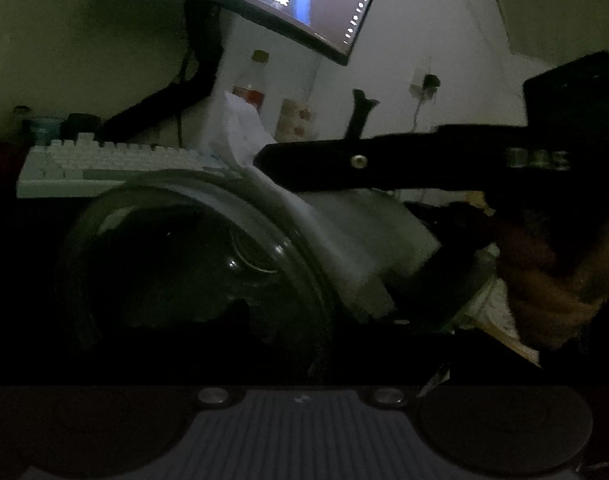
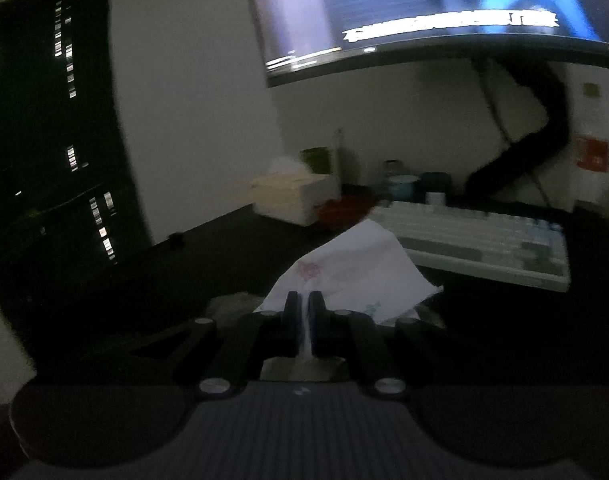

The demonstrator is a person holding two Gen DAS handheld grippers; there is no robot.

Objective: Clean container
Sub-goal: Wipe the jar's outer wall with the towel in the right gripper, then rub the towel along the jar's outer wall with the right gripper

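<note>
Right gripper [image 2: 303, 312]: the two fingers are seen drawn together on a white tissue [image 2: 356, 272], a thin strip of which is pinched between the pads; the rest of the sheet, faintly printed in red and blue, stands up beyond the fingertips. In the left wrist view the same gripper [image 1: 264, 158] is shown entering from the right, held in a hand [image 1: 560, 280], with the tissue [image 1: 328, 236] draped over the rim and outer wall of the container [image 1: 192, 264].

Left gripper: its fingers are not visible in its own view, and whether they are spread or closed cannot be told. The container, a dark, clear, round vessel, is seen tipped on its side with its mouth toward the left wrist camera, filling the lower middle of that view; what supports it cannot be made out.

Surroundings: a dark desk [image 2: 224, 248] carries a white keyboard [image 2: 480, 244] behind the tissue, and a tissue box [image 2: 296, 196] near the wall. A lit monitor [image 2: 424, 12] hangs above. The scene is dim and blurred.
</note>
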